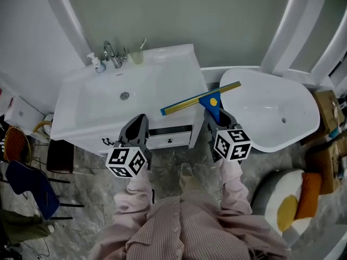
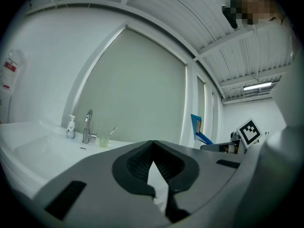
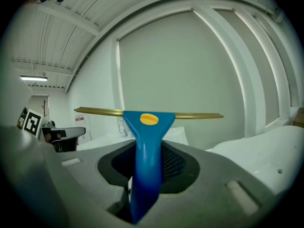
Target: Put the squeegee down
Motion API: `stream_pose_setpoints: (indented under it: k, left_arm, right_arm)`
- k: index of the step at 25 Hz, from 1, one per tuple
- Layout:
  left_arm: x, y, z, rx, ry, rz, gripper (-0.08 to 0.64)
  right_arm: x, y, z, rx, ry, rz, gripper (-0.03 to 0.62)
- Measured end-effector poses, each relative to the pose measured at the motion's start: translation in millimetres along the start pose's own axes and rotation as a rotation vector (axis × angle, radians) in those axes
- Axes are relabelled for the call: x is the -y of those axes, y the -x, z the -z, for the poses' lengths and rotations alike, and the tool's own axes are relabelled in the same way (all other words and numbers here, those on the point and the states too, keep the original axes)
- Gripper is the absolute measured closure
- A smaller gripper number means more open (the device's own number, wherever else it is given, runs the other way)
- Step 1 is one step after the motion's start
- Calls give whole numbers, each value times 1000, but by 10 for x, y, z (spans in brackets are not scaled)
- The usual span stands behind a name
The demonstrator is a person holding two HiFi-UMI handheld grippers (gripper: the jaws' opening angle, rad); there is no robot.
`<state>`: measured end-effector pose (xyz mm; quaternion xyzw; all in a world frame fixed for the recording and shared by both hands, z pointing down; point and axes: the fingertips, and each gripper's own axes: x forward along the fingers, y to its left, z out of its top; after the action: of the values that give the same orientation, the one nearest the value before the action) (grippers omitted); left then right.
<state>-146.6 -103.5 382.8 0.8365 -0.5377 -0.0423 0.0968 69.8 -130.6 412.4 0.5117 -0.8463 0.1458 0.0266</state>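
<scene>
The low end of the squeegee point(image 1: 211, 104) handle is hidden inside the right gripper point(image 1: 216, 117). In the left gripper view, only a small blue bit of the squeegee peeks over the grey body of the left gripper point(image 2: 152, 144); the rest is hidden. Something thin sticks out of the cup point(image 1: 136, 56) by the tap, too small to tell what. The boxes point(image 1: 329, 108) are cut off by the right edge. An orange thing point(image 1: 16, 145) is cut off by the left edge, so I cannot tell what it is.
</scene>
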Motion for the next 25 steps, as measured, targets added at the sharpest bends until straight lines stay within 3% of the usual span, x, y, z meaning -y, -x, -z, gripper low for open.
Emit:
stream_pose_setpoints:
  k: [13, 25]
  left_arm:
    - [-509, -1270, 33, -46, 69, -35, 558]
    - [-789, -1995, 207, -88, 114, -40, 558]
  right_arm:
    - [660, -1307, -256, -85, -12, -37, 482]
    - [1007, -2039, -219, -165, -23, -66, 482]
